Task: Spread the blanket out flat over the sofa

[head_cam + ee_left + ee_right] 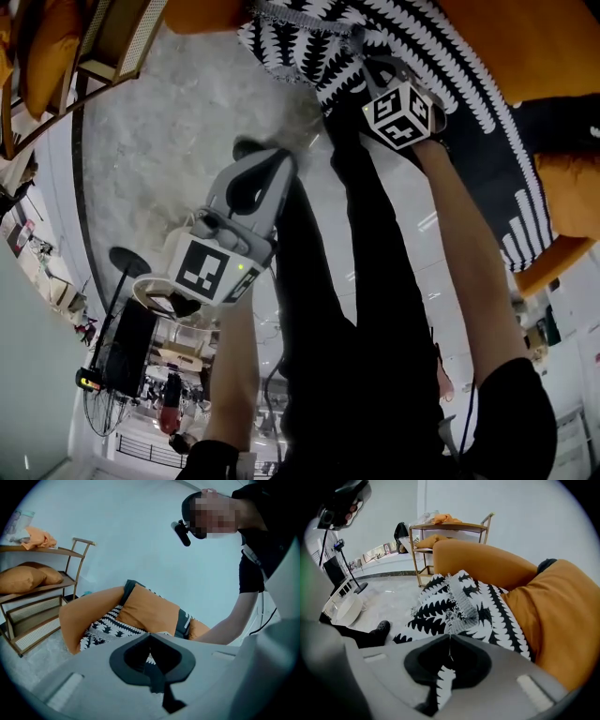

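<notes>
A black-and-white patterned blanket (309, 47) lies bunched on the orange sofa (544, 47), one part hanging over the seat's front edge. My right gripper (364, 58) is shut on a fold of this blanket (454, 606), and a strip of cloth shows between its closed jaws (450, 639). My left gripper (270, 161) hangs over the floor, short of the sofa, shut with nothing in it. In the left gripper view its jaws (150, 637) meet, and beyond them are the blanket (108, 625) and the sofa cushions (150, 609).
A wooden shelf rack (42, 597) with orange cushions stands left of the sofa on a pale marble floor (169, 141). The person's black-trousered legs (356, 281) stand before the seat. A lamp stand (127, 262) and a white round thing (347, 609) are behind.
</notes>
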A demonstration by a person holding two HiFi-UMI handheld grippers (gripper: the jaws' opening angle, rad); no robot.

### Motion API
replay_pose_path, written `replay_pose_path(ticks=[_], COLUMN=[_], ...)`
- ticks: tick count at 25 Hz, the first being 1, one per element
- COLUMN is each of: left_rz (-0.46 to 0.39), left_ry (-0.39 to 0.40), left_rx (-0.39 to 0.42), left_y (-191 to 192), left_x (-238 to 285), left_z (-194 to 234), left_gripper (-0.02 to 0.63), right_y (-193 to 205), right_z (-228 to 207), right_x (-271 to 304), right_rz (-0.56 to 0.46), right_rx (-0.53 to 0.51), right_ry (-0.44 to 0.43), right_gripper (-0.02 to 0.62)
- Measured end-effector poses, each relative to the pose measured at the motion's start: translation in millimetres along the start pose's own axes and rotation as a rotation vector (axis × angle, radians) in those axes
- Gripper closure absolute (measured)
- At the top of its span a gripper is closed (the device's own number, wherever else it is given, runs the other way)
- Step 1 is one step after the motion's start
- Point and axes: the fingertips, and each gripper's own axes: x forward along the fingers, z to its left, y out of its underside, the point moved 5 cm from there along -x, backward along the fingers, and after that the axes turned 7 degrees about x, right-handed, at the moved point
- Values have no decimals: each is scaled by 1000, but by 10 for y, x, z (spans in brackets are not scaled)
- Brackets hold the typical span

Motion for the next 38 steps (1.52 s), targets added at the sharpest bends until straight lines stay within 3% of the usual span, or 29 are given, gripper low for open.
replay_pose_path(ticks=[6,14,21,30,38], left_rz=[-27,-48,-81,-103,-111], left_ry=[-8,17,64,86,55], left_rx=[11,14,32,67,35], left_y=[-242,-397,-485,-388,-94], left_x=[-182,-631,-1186,-1981,-2467], left_z=[27,242,441,747,995], left_gripper=[597,597,597,597,597], right_y=[-255,-780,-1260,-1784,-2010], right_z=[117,571,1083,1840,2451], right_x=[-379,-752,-1028,-1001,-618], right_rz=[-38,-111,-140,-164,-164], right_rx=[49,162,218,228,273], right_ry=[-19,-80,-82,-74,-154], right_gripper=[586,589,589,590,590])
